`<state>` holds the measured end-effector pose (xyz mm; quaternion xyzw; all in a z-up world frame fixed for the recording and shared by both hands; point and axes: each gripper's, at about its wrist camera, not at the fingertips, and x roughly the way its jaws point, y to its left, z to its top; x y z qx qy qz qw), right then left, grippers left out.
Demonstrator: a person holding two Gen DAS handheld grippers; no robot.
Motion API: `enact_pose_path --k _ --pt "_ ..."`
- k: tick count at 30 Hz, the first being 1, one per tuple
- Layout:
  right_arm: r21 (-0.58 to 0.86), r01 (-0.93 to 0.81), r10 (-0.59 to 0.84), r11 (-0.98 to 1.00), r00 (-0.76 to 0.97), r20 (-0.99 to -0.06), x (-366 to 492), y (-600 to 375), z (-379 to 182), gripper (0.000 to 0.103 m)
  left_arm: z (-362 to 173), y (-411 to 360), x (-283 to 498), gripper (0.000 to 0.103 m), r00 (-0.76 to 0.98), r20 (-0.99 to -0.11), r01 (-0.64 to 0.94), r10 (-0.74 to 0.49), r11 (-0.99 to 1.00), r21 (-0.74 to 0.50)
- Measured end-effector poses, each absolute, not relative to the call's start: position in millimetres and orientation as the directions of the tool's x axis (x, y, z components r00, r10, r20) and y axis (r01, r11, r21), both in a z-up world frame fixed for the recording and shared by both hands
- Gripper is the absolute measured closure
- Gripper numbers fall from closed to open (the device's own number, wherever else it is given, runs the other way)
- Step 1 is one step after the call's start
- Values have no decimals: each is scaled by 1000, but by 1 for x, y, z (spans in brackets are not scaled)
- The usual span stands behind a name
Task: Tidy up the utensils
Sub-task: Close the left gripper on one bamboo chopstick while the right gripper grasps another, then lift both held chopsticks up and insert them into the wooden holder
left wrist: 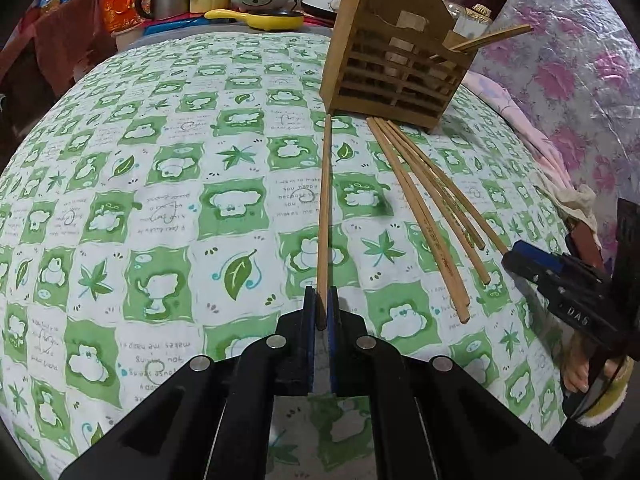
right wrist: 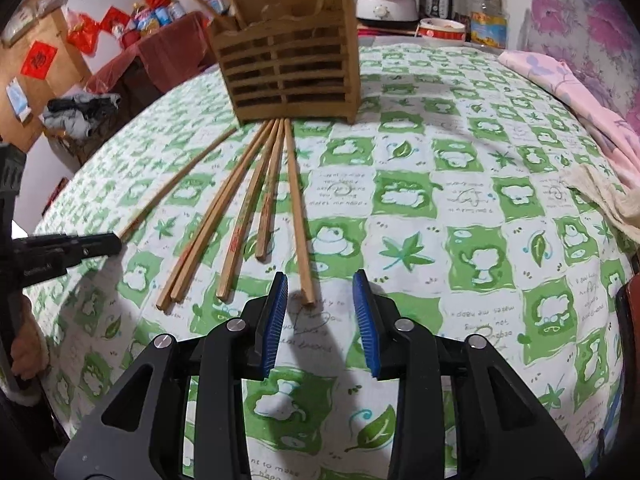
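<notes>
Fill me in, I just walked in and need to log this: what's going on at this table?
A person with two handheld grippers is sorting chopsticks into a wooden holder on a green-patterned tablecloth. The left gripper is shut on a single chopstick whose far end points at the holder. The right gripper is open, hovering at the near end of the rightmost of five loose chopsticks. A few sticks already stand in the holder.

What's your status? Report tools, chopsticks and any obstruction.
Left tool shut on one chopstick. Right tool open over the loose chopsticks before the wooden holder. No obstruction seen.
</notes>
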<state>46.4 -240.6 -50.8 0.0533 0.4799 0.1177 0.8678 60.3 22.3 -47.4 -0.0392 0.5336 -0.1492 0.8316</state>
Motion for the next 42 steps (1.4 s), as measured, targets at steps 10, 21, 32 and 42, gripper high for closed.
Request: enact_pose_path --k 10,21,32,42 --pt "185 -136 229 973 517 -825 46 -241 -51 95 -50 20 61 92 377 -882 212 -283 953 -215" --pt "205 -145 252 968 546 -799 42 -244 -46 96 -41 7 49 96 424 -863 277 -276 946 -166" --pt "209 -161 263 964 504 -823 45 -239 -52 93 -47 13 57 63 378 -873 252 -310 941 -225" --pt "210 -159 262 965 517 -815 43 -239 -50 97 -39 2 46 96 435 -864 281 -255 950 -139"
